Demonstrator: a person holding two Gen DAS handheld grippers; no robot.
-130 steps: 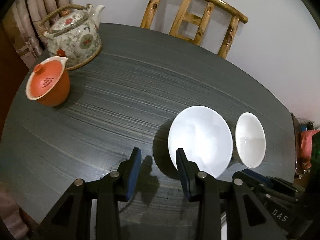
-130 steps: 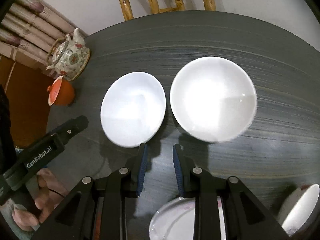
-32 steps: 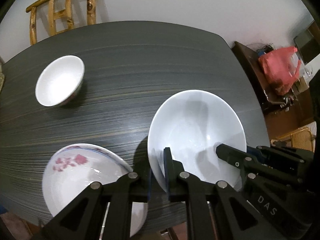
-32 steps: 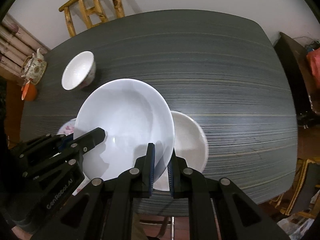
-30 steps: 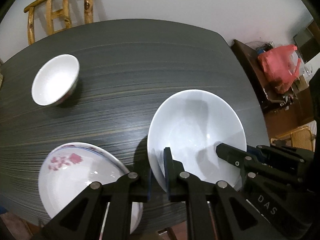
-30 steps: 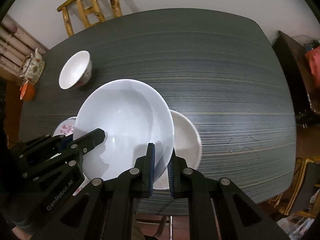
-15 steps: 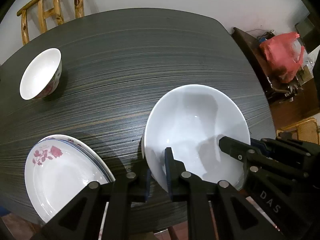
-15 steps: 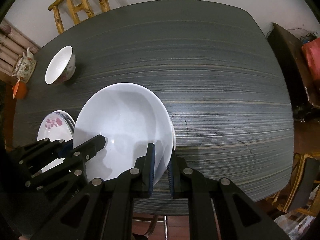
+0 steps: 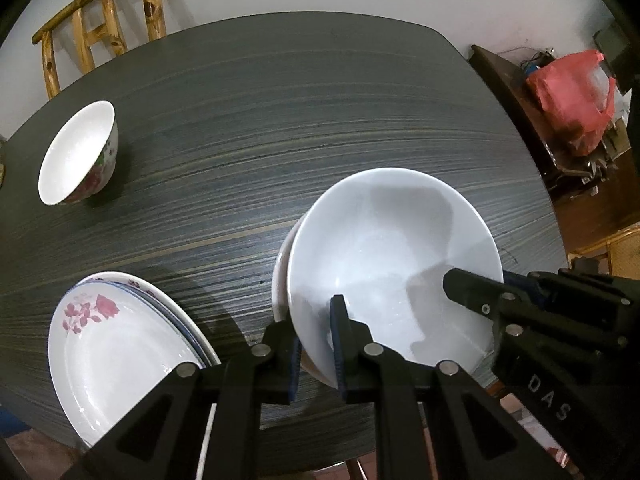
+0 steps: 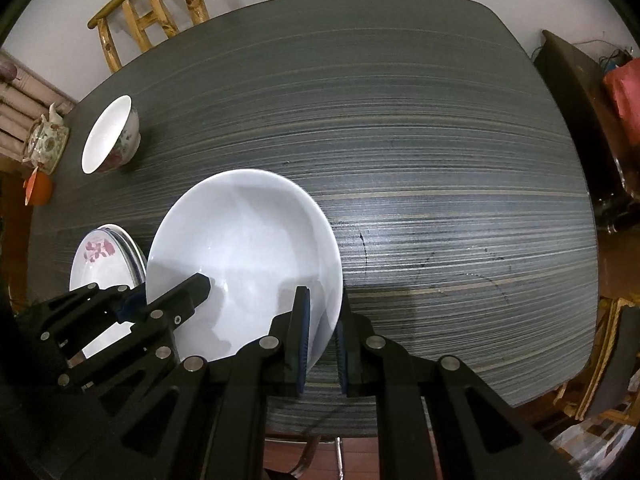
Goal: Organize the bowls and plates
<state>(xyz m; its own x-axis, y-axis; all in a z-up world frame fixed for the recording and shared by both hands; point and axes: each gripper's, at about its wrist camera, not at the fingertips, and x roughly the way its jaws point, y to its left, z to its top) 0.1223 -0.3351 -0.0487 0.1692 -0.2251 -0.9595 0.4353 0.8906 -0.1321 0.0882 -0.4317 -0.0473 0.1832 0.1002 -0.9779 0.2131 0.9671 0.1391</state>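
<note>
Both grippers clamp opposite rim sides of large white bowl (image 9: 394,256): left gripper (image 9: 316,344), right gripper (image 10: 322,338); bowl nested on second white bowl (image 9: 282,276) on dark table (image 9: 320,120); floral plates (image 9: 116,352) beside.

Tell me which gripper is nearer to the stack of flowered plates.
Left. The left gripper clamps the large white bowl's rim on the side facing the flowered plates; the right gripper clamps the bowl's opposite rim, farther away.
</note>
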